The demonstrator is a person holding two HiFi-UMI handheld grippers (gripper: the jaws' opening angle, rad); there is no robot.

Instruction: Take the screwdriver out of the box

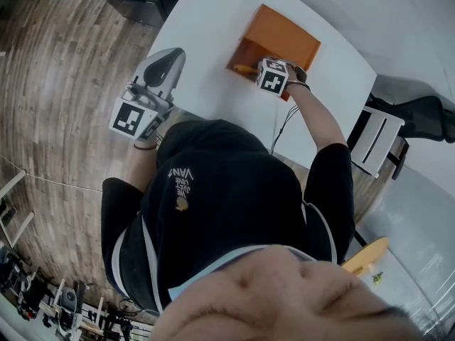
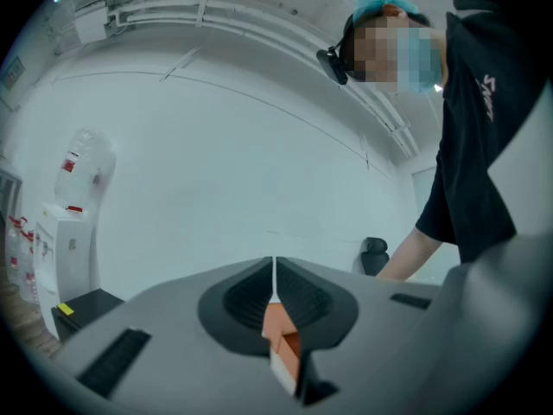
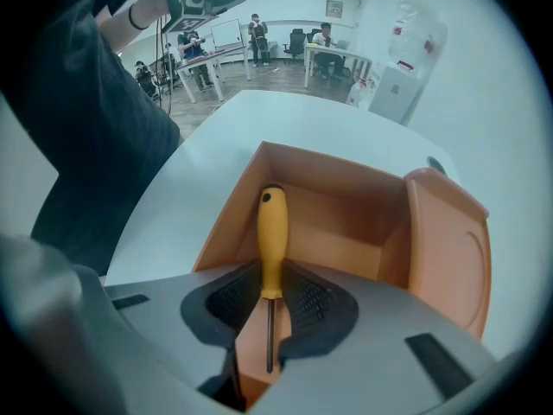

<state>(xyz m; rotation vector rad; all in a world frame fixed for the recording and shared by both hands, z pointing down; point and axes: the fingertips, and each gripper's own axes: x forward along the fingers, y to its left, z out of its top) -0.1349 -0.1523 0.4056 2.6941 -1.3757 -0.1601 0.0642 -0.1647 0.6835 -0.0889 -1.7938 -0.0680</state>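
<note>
Right gripper: pads closed on the lower end of the yellow handle of the screwdriver; the metal shaft runs back between the jaws toward 6 o'clock and the handle butt points to 12. The gripper points steeply down into the open orange box, right arm stretched forward over the white table. The screwdriver is inside the box, close to its wall at 9 o'clock; the lid stands open at 3 o'clock. There is bare tabletop from 9 to 12 o'clock of the box. Left gripper: jaws pressed together, nothing between them, held level at the table's edge, well apart from the box, with wood floor beyond it at 9 o'clock in the head view.
</note>
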